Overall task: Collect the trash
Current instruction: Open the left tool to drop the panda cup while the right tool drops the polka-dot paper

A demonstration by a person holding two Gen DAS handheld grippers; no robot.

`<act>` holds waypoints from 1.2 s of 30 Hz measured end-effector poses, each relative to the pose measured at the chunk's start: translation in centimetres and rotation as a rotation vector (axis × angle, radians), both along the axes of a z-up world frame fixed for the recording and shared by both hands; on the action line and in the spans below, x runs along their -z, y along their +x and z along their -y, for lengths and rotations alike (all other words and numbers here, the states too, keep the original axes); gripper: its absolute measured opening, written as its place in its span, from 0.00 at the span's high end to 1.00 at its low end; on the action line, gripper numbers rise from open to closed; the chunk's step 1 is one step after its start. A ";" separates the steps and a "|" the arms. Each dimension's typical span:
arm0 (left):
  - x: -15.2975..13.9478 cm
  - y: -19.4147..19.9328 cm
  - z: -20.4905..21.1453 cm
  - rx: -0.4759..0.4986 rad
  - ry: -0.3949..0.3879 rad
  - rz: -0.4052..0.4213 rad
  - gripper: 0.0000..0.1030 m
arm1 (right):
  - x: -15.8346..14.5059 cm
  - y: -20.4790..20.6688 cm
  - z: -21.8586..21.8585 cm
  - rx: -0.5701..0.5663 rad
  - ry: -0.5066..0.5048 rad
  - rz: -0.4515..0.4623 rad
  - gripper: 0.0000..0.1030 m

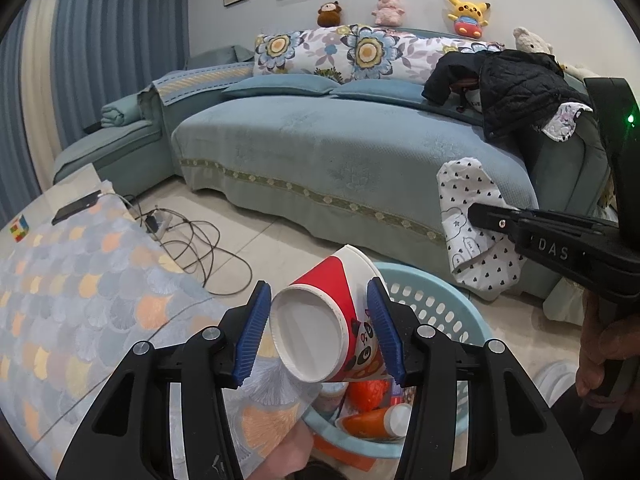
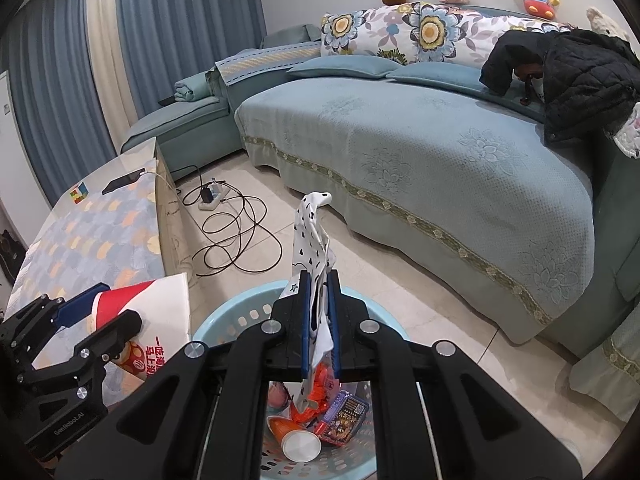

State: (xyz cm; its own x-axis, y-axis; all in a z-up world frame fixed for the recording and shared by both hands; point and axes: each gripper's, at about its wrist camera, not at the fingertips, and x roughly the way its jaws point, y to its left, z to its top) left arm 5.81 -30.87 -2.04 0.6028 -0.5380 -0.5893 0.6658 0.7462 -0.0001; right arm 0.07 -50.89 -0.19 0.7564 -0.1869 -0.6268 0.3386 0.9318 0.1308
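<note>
Trash collection, mid-course. Already inside the light-blue basket (image 2: 224, 320): an orange cup, a dark snack packet and other wrappers, lying on the bottom. Still to be dropped: two pieces, each held above the basket. Left tool (image 1: 320, 332) clenched on a red-and-white paper cup (image 1: 320, 320), cup lying sideways between the blue pads, base toward the camera, over the basket's near rim beside the patterned surface (image 1: 80, 300). Right tool (image 2: 320, 320) clamped tight on a heart-printed paper wrapper (image 2: 310, 224), wrapper standing up past the fingertips, directly over the basket's middle.
</note>
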 end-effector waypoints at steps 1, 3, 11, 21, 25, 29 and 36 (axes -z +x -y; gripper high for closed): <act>0.0 0.0 0.0 0.001 0.001 -0.002 0.53 | 0.1 0.0 -0.1 -0.004 0.001 -0.002 0.94; 0.0 -0.1 0.2 0.006 0.007 -0.005 0.53 | 0.1 0.0 0.0 -0.004 0.011 -0.003 0.94; 0.0 -0.2 0.4 0.005 0.009 -0.015 0.53 | 0.1 0.0 0.2 -0.001 0.012 -0.001 0.94; 0.1 0.0 0.5 -0.004 0.007 -0.021 0.53 | 0.2 -0.1 0.0 -0.001 0.011 -0.003 0.94; 0.1 0.1 0.3 -0.022 0.006 -0.021 0.53 | 0.2 -0.1 0.1 0.002 0.018 -0.003 0.93; 0.2 0.1 0.1 -0.024 0.008 -0.023 0.53 | 0.3 -0.1 0.3 0.004 0.045 -0.001 0.93; 0.1 0.1 0.1 -0.023 0.006 -0.025 0.51 | 0.5 0.0 0.4 -0.007 0.067 -0.003 0.89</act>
